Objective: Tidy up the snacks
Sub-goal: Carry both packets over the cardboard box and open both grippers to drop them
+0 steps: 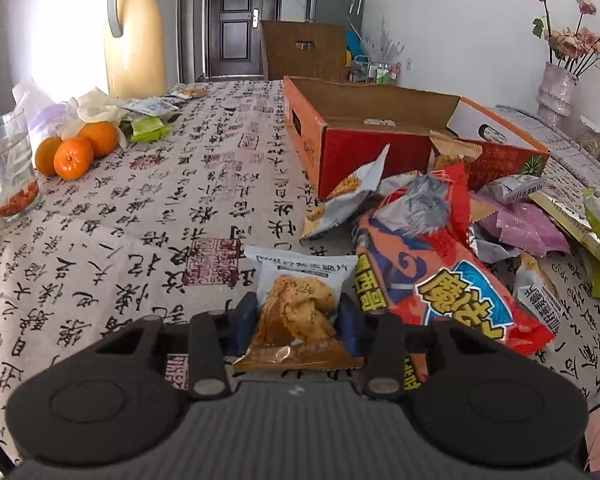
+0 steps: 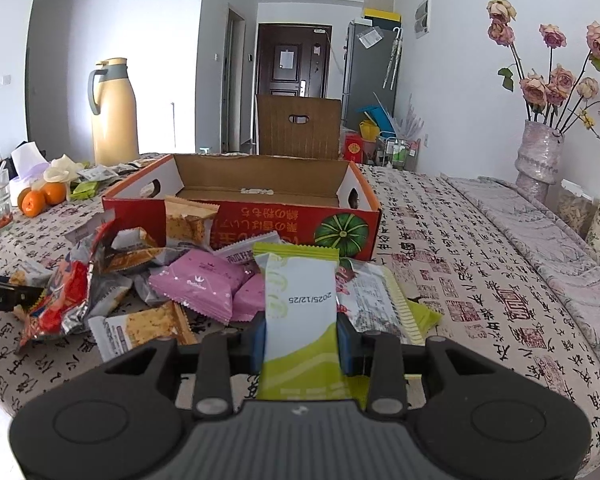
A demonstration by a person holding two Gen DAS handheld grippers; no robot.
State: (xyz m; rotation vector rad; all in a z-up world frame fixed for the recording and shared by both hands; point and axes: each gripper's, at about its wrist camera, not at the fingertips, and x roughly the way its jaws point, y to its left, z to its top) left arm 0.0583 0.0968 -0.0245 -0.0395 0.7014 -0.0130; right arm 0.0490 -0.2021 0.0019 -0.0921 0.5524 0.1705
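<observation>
My left gripper is shut on a white-and-brown cracker packet, held just above the calligraphy tablecloth, left of the snack pile. My right gripper is shut on a white-and-green snack packet, held in front of the pile. An open orange-red cardboard box stands behind the pile and looks empty inside. The pile holds a large red chip bag, pink packets, cracker packets and green packets.
A yellow thermos jug, three oranges, a glass and small packets sit at the table's left. Vases with dried roses stand at the right. A brown chair back is behind the table.
</observation>
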